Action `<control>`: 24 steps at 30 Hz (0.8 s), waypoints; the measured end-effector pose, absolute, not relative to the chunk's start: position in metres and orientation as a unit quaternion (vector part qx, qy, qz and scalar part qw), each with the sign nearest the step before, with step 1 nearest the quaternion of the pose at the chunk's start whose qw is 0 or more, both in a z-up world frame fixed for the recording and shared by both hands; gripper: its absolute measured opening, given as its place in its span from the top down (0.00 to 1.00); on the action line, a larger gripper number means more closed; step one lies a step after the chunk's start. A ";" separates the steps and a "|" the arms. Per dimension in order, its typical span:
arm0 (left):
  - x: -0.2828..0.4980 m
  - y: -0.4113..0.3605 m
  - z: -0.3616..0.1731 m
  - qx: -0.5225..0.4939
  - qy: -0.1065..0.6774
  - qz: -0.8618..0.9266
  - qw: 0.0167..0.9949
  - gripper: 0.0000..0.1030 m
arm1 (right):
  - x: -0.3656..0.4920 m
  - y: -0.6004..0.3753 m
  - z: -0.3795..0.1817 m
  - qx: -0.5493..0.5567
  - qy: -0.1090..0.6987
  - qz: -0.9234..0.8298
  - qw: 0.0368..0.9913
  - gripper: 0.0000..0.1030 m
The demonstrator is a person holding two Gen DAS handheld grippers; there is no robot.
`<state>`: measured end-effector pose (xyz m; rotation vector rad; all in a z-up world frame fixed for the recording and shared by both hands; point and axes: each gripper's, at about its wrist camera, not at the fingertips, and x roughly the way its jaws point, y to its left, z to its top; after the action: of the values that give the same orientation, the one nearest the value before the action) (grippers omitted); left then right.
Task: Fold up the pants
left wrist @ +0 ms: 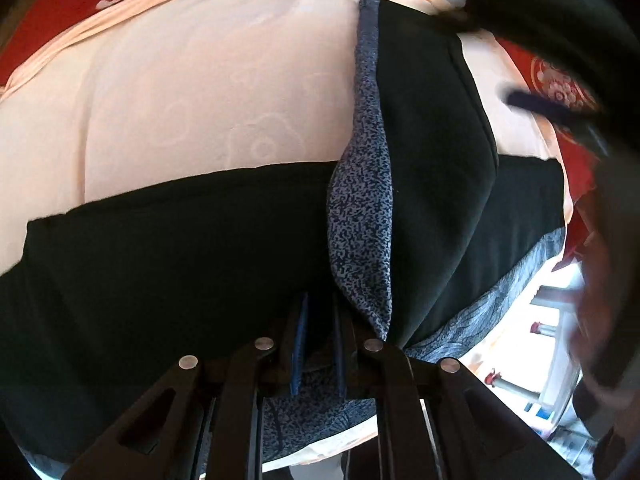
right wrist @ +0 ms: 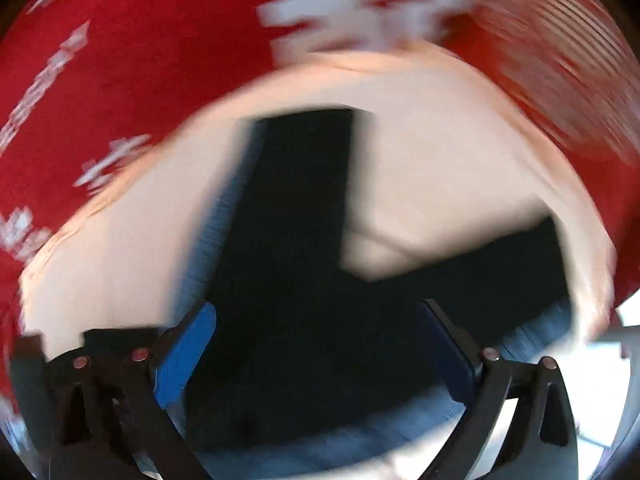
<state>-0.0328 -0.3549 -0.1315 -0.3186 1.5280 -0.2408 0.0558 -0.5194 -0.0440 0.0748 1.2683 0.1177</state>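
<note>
Two grippers on this one. Left gripper [left wrist: 320, 336] is clenched on the pants [left wrist: 160, 272], pinching black cloth beside the speckled grey-blue trim [left wrist: 360, 208]. Right gripper [right wrist: 316, 344] is spread wide above them, gripping nothing, though its view is badly blurred. Pants lie in an L on the peach cloth [left wrist: 200, 92] over a red patterned cover [right wrist: 140, 60]. Looks like mid-fold to me; next it needs the free side to grab an edge. No containers visible.

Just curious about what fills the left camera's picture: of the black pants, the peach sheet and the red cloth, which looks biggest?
1. Black pants
2. Peach sheet, close behind
3. Red cloth, only strips at the edges
</note>
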 end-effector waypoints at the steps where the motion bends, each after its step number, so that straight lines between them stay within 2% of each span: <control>1: -0.034 -0.355 -0.132 -0.149 0.684 -0.105 0.706 0.88 | 0.069 -0.501 -0.046 0.018 0.591 0.066 0.804 0.02; 8: -0.037 -0.336 -0.133 -0.181 0.687 -0.104 0.696 0.89 | 0.139 -0.434 -0.117 -0.109 0.659 -0.004 0.744 0.02; 9: -0.036 -0.331 -0.132 -0.181 0.688 -0.102 0.695 0.88 | 0.137 -0.442 -0.128 -0.083 0.683 0.010 0.725 0.04; 10: -0.035 -0.329 -0.131 -0.182 0.688 -0.103 0.695 0.88 | 0.134 -0.455 -0.132 -0.041 0.695 0.021 0.718 0.10; 11: -0.034 -0.328 -0.130 -0.182 0.689 -0.104 0.694 0.88 | 0.127 -0.469 -0.126 -0.024 0.682 0.023 0.731 0.36; 12: -0.032 -0.328 -0.126 -0.182 0.686 -0.106 0.696 0.88 | 0.122 -0.477 -0.120 -0.044 0.678 0.026 0.733 0.52; 13: -0.030 -0.328 -0.123 -0.183 0.684 -0.102 0.698 0.88 | 0.117 -0.493 -0.112 -0.004 0.676 0.051 0.735 0.90; 21: -0.022 -0.376 -0.104 -0.158 0.690 -0.184 0.682 0.88 | 0.011 -0.642 -0.053 0.190 0.597 -0.025 0.779 0.89; 24: -0.023 -0.408 -0.116 -0.131 0.706 -0.205 0.665 0.88 | -0.041 -0.689 -0.066 0.267 0.572 -0.023 0.775 0.81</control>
<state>-0.0229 -0.4081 -0.1159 -0.2969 1.5946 -0.4629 -0.0414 -0.6886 -0.0656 0.5775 1.2385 -0.0489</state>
